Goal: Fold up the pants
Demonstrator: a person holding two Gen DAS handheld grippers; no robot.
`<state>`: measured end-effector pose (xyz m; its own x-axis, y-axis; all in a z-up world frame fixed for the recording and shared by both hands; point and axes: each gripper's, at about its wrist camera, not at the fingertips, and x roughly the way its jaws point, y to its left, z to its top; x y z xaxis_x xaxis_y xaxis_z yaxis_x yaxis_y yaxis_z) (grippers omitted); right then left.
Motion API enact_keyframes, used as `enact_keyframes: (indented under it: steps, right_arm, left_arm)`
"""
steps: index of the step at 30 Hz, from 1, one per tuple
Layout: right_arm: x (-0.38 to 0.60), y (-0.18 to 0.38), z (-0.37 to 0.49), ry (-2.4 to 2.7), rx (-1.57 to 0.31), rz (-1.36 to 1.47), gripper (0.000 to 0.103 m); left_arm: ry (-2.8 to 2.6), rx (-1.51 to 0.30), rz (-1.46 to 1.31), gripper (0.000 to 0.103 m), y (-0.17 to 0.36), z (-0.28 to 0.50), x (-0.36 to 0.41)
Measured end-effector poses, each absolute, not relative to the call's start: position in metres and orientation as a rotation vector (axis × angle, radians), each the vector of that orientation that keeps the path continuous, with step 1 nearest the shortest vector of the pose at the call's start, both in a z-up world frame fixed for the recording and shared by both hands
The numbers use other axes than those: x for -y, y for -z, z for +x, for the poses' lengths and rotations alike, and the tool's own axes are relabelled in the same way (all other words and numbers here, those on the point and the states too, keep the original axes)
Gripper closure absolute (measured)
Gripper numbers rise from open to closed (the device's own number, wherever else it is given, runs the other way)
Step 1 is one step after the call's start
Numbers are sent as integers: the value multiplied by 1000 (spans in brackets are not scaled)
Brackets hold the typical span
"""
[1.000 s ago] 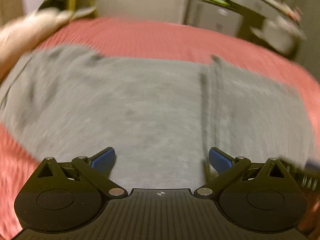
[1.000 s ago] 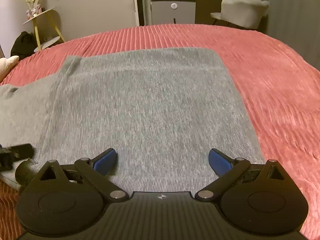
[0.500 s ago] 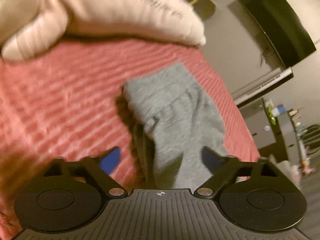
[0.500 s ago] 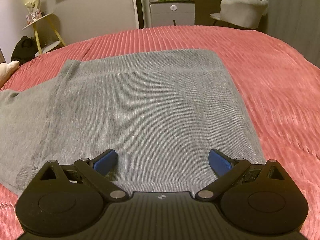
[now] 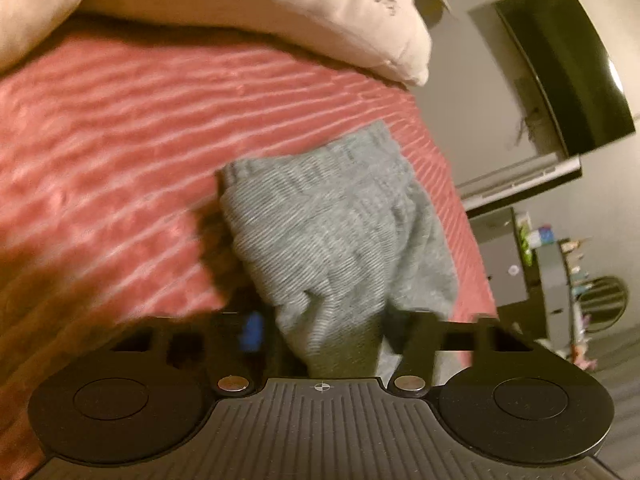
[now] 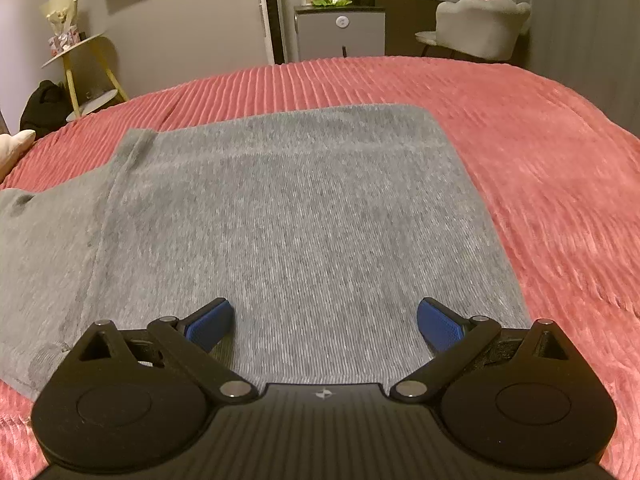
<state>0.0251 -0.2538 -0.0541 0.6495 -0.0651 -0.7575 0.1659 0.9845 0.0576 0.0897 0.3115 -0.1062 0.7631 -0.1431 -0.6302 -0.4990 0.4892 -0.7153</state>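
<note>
Grey knit pants [image 6: 288, 216] lie folded flat on a red ribbed bedspread [image 6: 540, 152]. My right gripper [image 6: 325, 320] is open and empty, hovering low over the near edge of the folded part. In the left wrist view the pants' waistband end [image 5: 340, 232] bunches up between the fingers of my left gripper [image 5: 324, 332]. Its jaws have closed in on the cloth and the frame is blurred. The cloth hides the right fingertip.
A cream pillow [image 5: 248, 4] lies at the head of the bed, beyond the waistband. Past the bed's far side stand a yellow side table [image 6: 84, 68], a grey cabinet [image 6: 340, 34] and a grey chair [image 6: 480, 28]. A dark TV [image 5: 568, 64] hangs on the wall.
My left gripper swung from over the flat pants to the waistband end near the pillow and its jaws narrowed onto the cloth. The right gripper stayed open and nearly still.
</note>
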Motion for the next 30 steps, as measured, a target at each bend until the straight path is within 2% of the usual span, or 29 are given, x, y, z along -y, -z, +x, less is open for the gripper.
enact_keyframes:
  steps: [3, 6, 15, 19, 22, 25, 27, 29, 30]
  right_arm:
    - [254, 53, 26, 132, -845, 133, 4]
    - [259, 52, 25, 131, -829, 171, 4]
    - [286, 43, 16, 120, -747, 368, 4]
    - [299, 39, 8, 131, -703, 459, 4]
    - [308, 37, 3, 131, -675, 517, 4]
    - [316, 35, -2, 124, -653, 564, 4]
    - [320, 35, -5, 109, -643, 593, 4]
    - [325, 36, -7, 89, -637, 623, 4]
    - [326, 36, -8, 72, -635, 636, 4]
  left_arm:
    - [-256, -677, -984, 78, 98, 85, -305]
    - [-250, -634, -866, 83, 77, 81, -292]
    - [-15, -455, -279, 85, -32, 76, -162]
    - [149, -417, -63, 85, -46, 72, -78]
    - [276, -446, 40, 85, -35, 71, -13]
    - [350, -530, 157, 81, -2, 71, 49]
    - [381, -598, 239, 61, 23, 70, 81]
    - [416, -677, 277, 59, 40, 68, 96]
    - [417, -690, 267, 49, 42, 64, 96]
